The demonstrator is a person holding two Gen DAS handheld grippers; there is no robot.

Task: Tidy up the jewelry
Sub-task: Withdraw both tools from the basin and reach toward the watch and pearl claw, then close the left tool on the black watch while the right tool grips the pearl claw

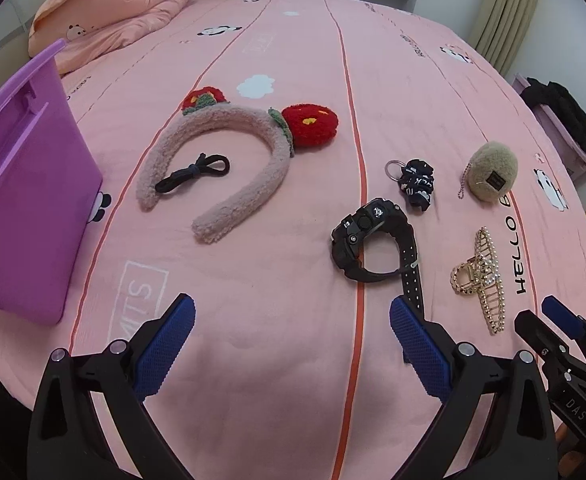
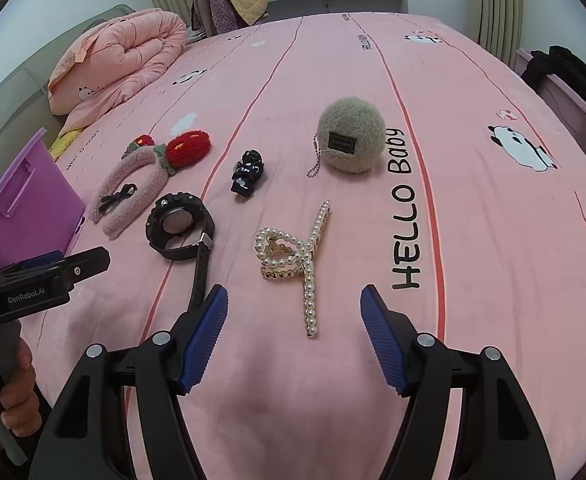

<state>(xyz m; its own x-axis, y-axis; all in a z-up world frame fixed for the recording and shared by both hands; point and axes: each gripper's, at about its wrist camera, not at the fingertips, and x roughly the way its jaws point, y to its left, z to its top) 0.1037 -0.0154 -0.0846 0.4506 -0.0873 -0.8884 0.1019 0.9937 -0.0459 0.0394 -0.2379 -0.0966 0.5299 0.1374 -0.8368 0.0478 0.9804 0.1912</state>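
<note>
On the pink bed lie a fuzzy pink headband with red flowers (image 1: 229,160) (image 2: 133,192), a black hair tie (image 1: 193,172) inside its arc, a black watch (image 1: 369,240) (image 2: 179,226), a black keyring charm (image 1: 415,182) (image 2: 247,174), a beige plush ball charm (image 1: 491,172) (image 2: 351,140) and a pearl hair claw (image 1: 481,276) (image 2: 301,256). A purple bin (image 1: 25,200) (image 2: 25,208) stands at the left. My left gripper (image 1: 291,320) is open and empty, just short of the watch. My right gripper (image 2: 293,312) is open and empty, its fingers on either side of the claw's near end.
A folded peach quilt (image 1: 121,12) (image 2: 117,56) lies at the far left of the bed. A pale purple box with black clothes (image 1: 561,120) (image 2: 573,92) stands off the bed's right edge. Curtains (image 1: 505,12) hang behind.
</note>
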